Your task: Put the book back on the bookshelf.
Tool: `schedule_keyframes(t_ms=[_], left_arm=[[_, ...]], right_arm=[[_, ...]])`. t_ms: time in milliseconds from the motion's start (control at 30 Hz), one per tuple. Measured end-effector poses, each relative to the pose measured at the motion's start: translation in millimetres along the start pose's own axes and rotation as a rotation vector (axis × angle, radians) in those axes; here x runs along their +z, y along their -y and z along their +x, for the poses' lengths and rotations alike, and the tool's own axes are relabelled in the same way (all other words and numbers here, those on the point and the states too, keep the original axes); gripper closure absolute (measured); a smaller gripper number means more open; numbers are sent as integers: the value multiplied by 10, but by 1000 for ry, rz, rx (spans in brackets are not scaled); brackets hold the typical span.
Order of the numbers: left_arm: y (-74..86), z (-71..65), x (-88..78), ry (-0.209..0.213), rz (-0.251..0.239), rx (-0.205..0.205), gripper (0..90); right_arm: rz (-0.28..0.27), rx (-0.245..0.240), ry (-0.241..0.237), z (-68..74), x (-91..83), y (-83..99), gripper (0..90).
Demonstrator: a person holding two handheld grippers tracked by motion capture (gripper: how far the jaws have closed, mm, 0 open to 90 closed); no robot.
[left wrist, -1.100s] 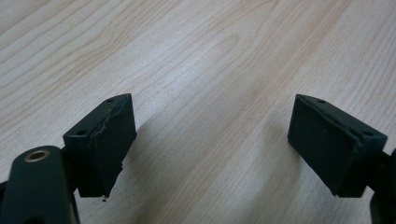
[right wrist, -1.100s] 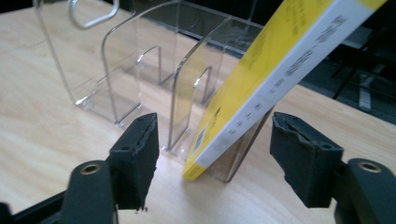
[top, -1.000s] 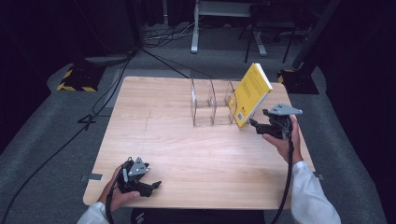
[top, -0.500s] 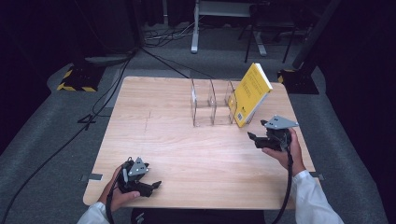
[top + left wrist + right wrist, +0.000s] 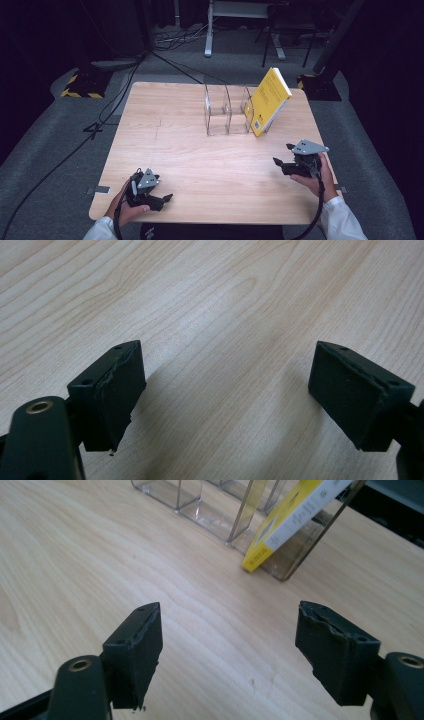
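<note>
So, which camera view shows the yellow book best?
The high view: the whole yellow book shows there, leaning tilted in the end slot of the clear rack. The right gripper view gives a closer look at its lower corner and label. The left gripper view looks at the table.

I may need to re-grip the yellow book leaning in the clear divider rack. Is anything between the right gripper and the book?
Nothing visible is. The right gripper stands open, and bare wooden table lies between it and the yellow book, which leans tilted in the end slot of the clear divider rack, facing the gripper.
</note>
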State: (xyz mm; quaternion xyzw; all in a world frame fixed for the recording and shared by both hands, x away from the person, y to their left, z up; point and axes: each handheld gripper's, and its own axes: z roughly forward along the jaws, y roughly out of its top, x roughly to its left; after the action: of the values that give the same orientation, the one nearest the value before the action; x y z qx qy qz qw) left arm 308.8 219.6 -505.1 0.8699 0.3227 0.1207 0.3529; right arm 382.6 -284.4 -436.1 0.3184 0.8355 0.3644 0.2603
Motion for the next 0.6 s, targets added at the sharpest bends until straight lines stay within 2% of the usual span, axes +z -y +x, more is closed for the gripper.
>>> schedule_keyframes(t_ms=[233,367,600], left_arm=[[0,0,0,0,0,0,157],[0,0,0,0,0,0,157],[0,0,0,0,0,0,157]], right_arm=[[25,-12,7,32,-71,265,276],[27,-8,-14,38,-115,402,275],[46,3,-26,40,-178,606,274]])
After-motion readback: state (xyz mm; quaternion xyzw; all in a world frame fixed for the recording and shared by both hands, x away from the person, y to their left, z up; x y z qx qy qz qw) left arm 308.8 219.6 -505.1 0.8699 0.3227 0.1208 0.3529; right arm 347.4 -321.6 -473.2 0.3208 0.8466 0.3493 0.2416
